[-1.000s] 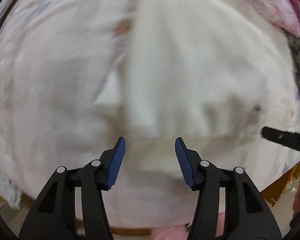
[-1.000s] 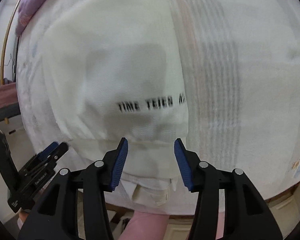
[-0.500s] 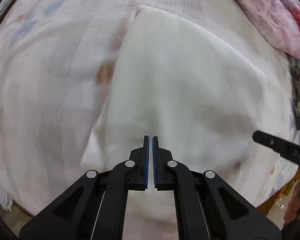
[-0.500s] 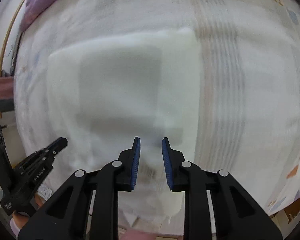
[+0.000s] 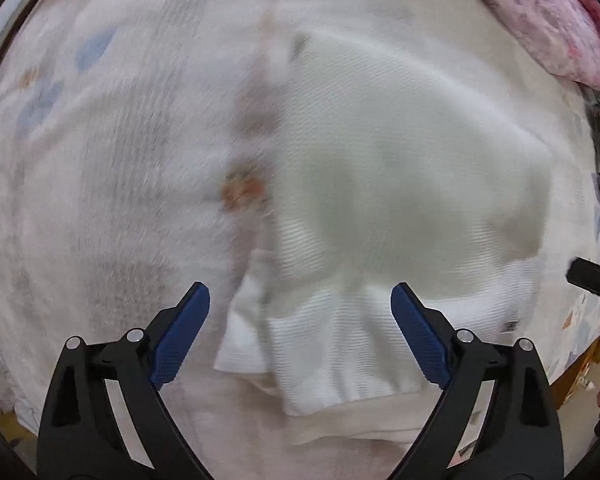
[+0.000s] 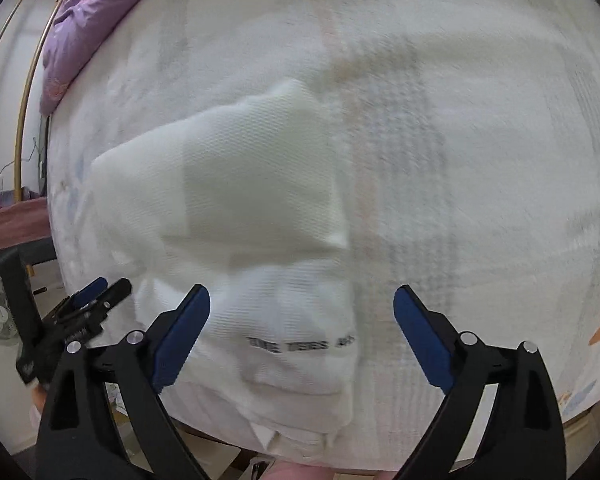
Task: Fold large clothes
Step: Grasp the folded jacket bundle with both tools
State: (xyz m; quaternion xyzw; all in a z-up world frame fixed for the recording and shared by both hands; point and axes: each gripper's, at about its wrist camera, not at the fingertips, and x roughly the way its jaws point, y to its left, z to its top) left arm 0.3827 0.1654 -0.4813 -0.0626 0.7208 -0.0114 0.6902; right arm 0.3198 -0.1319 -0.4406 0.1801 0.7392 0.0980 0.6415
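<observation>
One ribbed white garment (image 5: 400, 184), folded rectangular

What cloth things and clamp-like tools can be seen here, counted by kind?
White garment, partly folded: 1
Pale patterned bedsheet: 1
Pink floral quilt: 1
Purple quilt: 1
Grippers, both with fingers open: 2, left gripper, right gripper
Total: 6

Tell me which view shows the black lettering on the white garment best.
The right wrist view: the black lettering runs, blurred, across the white garment there. The left wrist view shows the garment without any lettering.
</observation>
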